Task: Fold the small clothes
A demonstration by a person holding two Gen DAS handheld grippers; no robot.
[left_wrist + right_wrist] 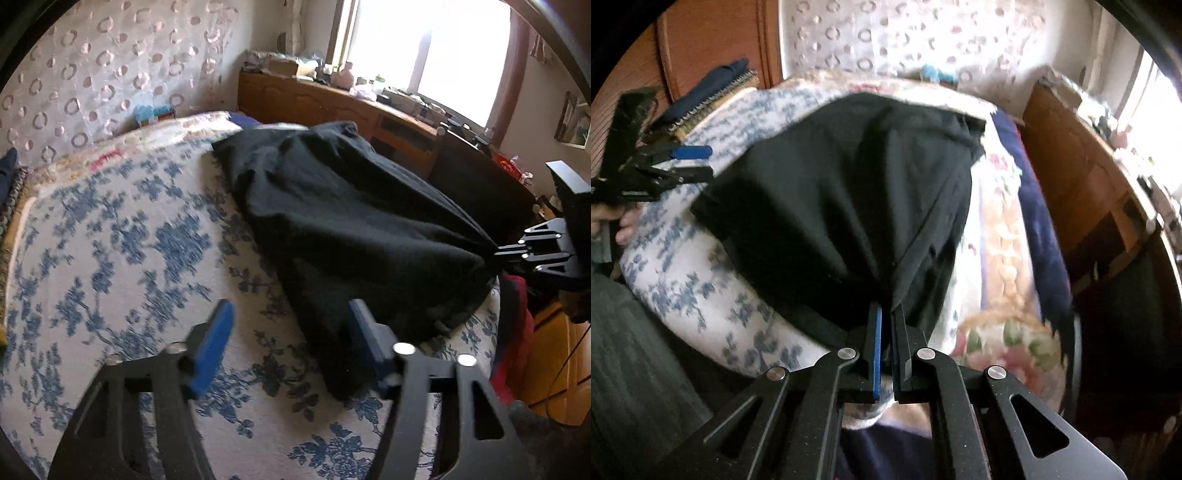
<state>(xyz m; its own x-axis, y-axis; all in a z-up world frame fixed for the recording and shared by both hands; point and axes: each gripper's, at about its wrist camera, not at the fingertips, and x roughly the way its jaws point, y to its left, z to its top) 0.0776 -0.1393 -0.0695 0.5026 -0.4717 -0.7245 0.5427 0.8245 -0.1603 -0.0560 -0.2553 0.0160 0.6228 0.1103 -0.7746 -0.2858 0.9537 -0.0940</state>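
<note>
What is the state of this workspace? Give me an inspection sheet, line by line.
Surface: bed with a blue-floral cover, blurred by motion.
Job's things: one black garment lying on the cover, one end gathered and pulled taut toward the right claw.
Clutter: red fabric at the bed's edge; dark folded item at the far end.
Grippers: left claw open, holding nothing, beside the garment; right claw shut on the black garment.
Cables: thin dark cord hanging near the right claw; its ends are not visible.
Surroundings: circle-patterned curtain, wooden cabinet crowded with small items, bright window.
</note>
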